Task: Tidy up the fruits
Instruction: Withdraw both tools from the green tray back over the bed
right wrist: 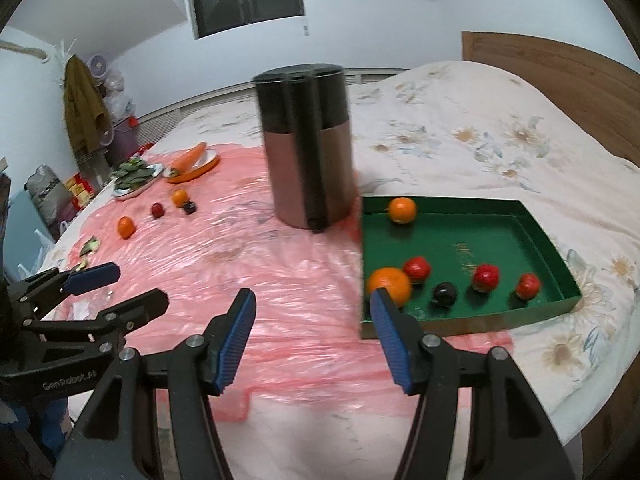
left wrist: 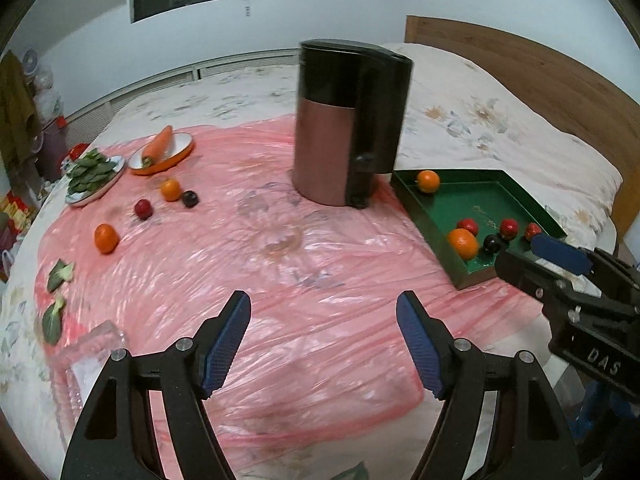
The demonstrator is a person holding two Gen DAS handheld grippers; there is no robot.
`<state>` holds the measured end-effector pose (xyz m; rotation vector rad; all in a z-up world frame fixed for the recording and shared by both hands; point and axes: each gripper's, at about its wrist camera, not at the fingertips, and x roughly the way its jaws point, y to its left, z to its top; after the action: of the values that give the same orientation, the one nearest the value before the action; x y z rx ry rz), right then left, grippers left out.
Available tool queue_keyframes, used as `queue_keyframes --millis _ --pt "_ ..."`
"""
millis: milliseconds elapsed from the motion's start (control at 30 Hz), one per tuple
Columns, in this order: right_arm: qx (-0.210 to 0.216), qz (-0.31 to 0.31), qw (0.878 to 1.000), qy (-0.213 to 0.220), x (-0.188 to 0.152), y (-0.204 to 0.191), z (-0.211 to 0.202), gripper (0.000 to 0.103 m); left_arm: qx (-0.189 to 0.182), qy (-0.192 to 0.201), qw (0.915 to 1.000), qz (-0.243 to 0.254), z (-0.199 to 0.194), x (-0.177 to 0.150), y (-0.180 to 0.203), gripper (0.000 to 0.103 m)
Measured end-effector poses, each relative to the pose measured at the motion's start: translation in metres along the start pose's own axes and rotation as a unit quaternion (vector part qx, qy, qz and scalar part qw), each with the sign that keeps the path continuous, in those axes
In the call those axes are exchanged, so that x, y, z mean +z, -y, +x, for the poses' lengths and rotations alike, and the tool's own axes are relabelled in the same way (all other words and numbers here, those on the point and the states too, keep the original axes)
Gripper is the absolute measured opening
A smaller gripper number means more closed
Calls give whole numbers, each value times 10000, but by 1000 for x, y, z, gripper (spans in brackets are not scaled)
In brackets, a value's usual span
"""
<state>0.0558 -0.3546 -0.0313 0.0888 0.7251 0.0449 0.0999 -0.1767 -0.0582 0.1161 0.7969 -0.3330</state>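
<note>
1. On the bed's pink plastic sheet (left wrist: 320,320), far left, a plate of greens (left wrist: 93,178) and a carrot dish (left wrist: 162,154) sit apart from four loose fruits (left wrist: 171,189), evidently still to be collected.
2. Centre: a tall canister (left wrist: 344,128) stands between the loose fruit and the tray.
3. Left tongs (left wrist: 323,338) released, nothing between the pads.
4. Right tongs (right wrist: 312,336) likewise released, empty.
5. Right: the green tray (right wrist: 460,236) holds six fruits, seemingly the collection point.
</note>
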Motion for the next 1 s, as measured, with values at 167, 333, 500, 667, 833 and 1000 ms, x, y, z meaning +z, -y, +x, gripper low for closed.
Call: queue_keyframes --millis 167,333,500,667,833,1000 --pt "113 -97 9999 -1 -3 -20 -1 92 104 96 9998 -115 -10 -8 -18 70" --pt "220 -161 9996 32 -2 -40 -1 92 197 172 9991 -324 -18 -13 -41 70" --pt "330 -267 9991 34 1 -62 3 92 292 223 9984 -427 -23 -15 -60 70" --pt "417 -416 9983 -33 3 -81 13 92 310 225 9977 -552 -22 -18 -79 70" --pt "501 -510 9973 -135 5 -95 27 92 428 199 9968 -650 -20 -22 -100 70" --pt "595 -616 9960 -266 7 -109 44 92 636 145 9952 -732 -16 -22 -127 70"
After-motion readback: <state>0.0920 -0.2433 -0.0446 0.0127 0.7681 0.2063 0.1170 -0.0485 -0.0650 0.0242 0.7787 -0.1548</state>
